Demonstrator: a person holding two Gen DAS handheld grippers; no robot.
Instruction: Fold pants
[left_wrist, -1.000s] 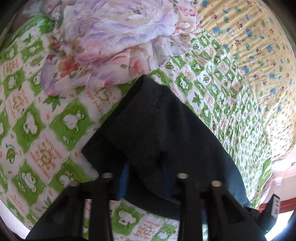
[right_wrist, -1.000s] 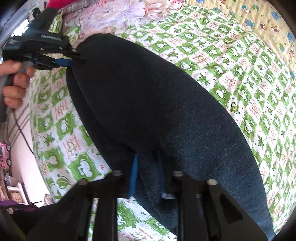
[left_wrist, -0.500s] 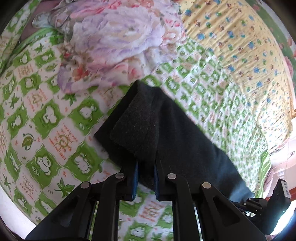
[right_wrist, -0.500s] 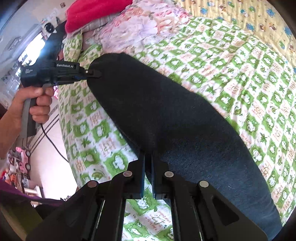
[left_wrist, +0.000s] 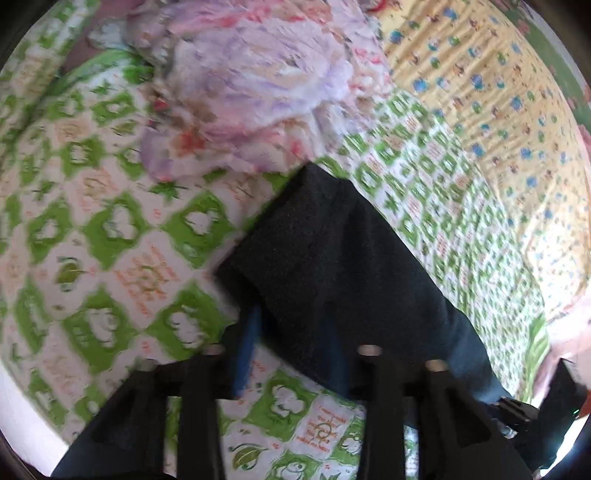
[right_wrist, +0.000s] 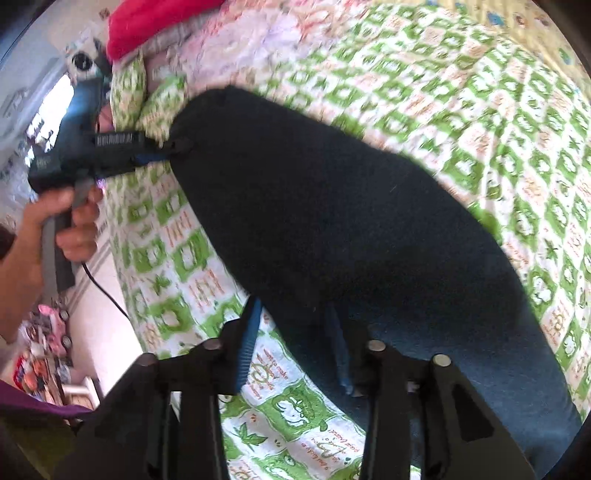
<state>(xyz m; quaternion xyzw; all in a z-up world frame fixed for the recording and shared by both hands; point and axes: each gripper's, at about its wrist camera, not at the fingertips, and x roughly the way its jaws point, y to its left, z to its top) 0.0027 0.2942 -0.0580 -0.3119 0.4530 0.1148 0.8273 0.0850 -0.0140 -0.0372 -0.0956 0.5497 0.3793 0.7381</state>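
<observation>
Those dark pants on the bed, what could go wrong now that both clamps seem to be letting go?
1. Both the left gripper and right gripper are opening with the pants still between their fingers, so pulling away could snag the cloth and undo the fold.
2. The folded edge lies close to the floral bedding, which might catch on it.

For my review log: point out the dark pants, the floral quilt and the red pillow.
dark pants (right_wrist: 351, 221), right wrist view, middle of the folded cloth.
floral quilt (left_wrist: 251, 92), left wrist view, bunched top.
red pillow (right_wrist: 147, 22), right wrist view, near face.
</observation>
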